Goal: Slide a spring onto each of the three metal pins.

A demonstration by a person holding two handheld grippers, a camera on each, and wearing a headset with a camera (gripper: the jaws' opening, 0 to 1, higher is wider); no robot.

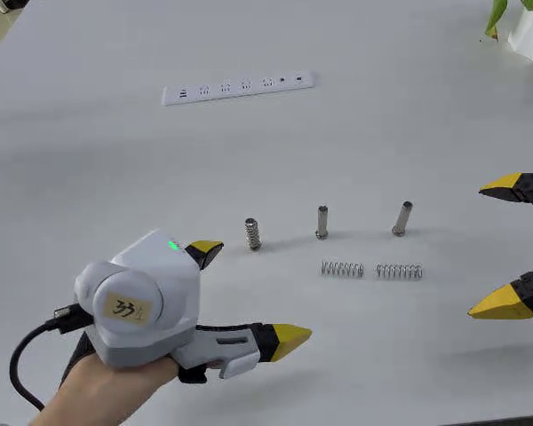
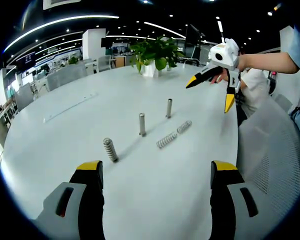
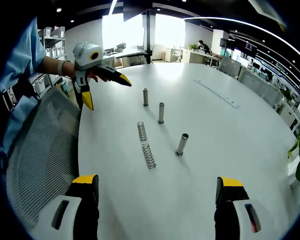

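Head view: at the near edge of the table (image 1: 115, 177), left gripper (image 1: 253, 293) gapes released; right gripper (image 1: 487, 249), at the right edge, likewise. One spring (image 1: 342, 268) and another spring (image 1: 399, 272) lie loose. Behind them, left pin (image 1: 253, 233) wears a spring beside middle pin (image 1: 322, 222) and right pin (image 1: 402, 218). Power strip (image 1: 238, 88) lies farthest.

The white table (image 1: 89, 177) bears a power strip (image 1: 238, 88), three upright pins (image 1: 322, 222) and two loose springs (image 1: 342, 268).
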